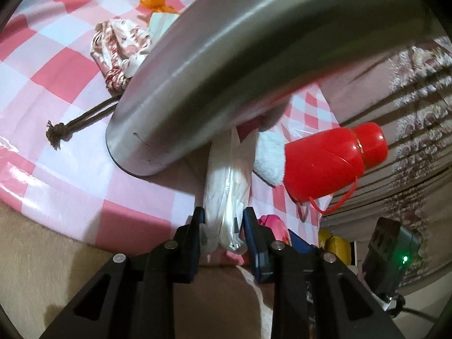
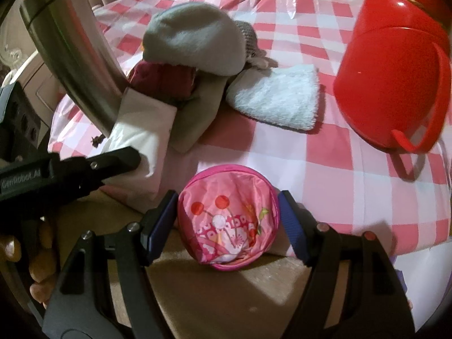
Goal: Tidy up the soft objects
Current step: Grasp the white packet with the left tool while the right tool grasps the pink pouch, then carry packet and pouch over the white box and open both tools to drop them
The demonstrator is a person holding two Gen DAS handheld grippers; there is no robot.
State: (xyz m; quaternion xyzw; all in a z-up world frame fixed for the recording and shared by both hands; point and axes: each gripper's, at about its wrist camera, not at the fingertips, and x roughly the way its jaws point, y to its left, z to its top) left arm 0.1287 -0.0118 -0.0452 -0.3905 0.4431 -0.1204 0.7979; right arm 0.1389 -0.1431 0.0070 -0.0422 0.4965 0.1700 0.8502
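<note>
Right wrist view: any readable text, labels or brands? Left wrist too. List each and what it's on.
"CenRobot.AI", blurred, last letters uncertain: on the black body of the left gripper, seen in the right wrist view.
Pink pouch: cherry and flower print only, no words.
Red flask: no label visible.
Left wrist view: no readable text.

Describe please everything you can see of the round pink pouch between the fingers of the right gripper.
The round pink pouch is a flat disc of thin, shiny, wrinkled fabric with a darker pink piped edge. Its face carries a print of red cherries, white flowers and a green leaf. It stands on edge, facing the right wrist camera, at the near edge of the checked tablecloth, over a beige surface. It sits between the blue-padded fingers of the right gripper; they flank it closely, but firm contact cannot be confirmed.
</note>
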